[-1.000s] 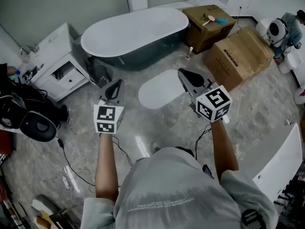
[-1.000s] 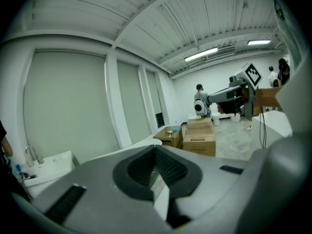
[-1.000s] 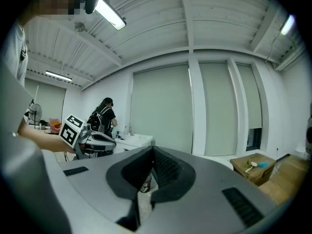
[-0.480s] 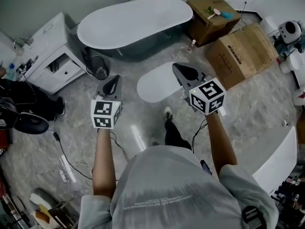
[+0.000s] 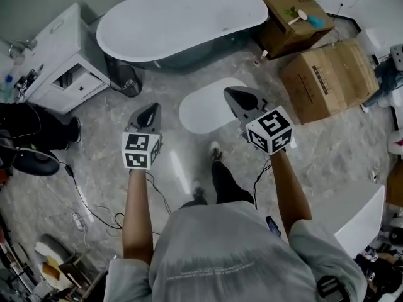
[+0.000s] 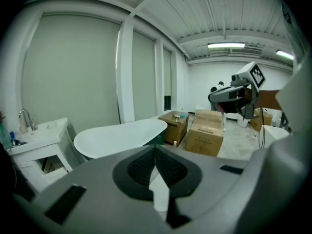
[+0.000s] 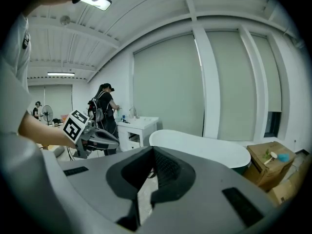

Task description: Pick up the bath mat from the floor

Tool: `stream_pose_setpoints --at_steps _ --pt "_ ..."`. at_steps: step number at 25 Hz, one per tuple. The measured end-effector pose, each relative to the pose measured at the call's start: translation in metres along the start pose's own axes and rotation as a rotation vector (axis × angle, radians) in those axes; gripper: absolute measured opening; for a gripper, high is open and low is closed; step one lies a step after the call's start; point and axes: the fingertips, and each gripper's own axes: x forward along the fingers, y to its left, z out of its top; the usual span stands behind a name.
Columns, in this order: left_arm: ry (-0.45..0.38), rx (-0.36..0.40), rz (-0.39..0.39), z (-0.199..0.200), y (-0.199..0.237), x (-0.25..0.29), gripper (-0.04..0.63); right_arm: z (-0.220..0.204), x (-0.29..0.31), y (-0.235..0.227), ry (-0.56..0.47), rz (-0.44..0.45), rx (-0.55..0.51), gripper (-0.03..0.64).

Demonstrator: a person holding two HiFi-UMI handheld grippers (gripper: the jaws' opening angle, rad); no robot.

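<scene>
We see the bath mat (image 5: 208, 109) flat on the grey marbled floor (image 5: 327, 156), a white oval. In the head view its long axis runs on a diagonal from lower left to upper right, roughly in line with the long axis of the bathtub (image 5: 182, 21). One rounded end points toward the cardboard box (image 5: 327, 80), the other toward our left gripper. The mat sits just in front of the tub, between it and the person's shoe (image 5: 216, 151), and apart from both.

Left gripper (image 5: 151, 110) is held above the floor, left of the mat. Its own view shows the jaws closed together with nothing between them. Right gripper (image 5: 231, 94) is held above the mat's right edge in the head view, not touching it. Its jaws meet at the tips too and are empty.

Both grippers point toward the tub. We also note a second box (image 5: 291, 24) beyond the first, a white vanity cabinet (image 5: 60, 61) left of the tub, and a dark bin (image 5: 129, 83) between cabinet and tub. Cables (image 5: 94, 212) trail over the floor at lower left.
</scene>
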Motion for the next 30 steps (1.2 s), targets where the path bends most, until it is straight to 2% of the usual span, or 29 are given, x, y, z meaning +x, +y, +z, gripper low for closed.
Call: stream_pose_setpoints --at_steps 5,12,19,25,30 --pt "0.082 -0.061 0.027 -0.018 0.021 0.061 0.017 -0.025 0.050 -0.046 0.059 0.040 0.019 0.014" --pt "0.180 -0.162 0.060 -0.061 0.049 0.139 0.017 -0.089 0.123 -0.096 0.173 0.079 0.085 0.014" --pt "0.297 -0.237 0.056 -0.139 0.054 0.190 0.017 -0.161 0.176 -0.100 0.269 0.106 0.124 0.014" --pt "0.359 -0.316 0.034 -0.209 0.047 0.219 0.018 -0.216 0.196 -0.102 0.293 0.078 0.233 0.014" --pt "0.389 -0.341 0.016 -0.267 0.046 0.241 0.018 -0.278 0.216 -0.100 0.358 0.072 0.229 0.014"
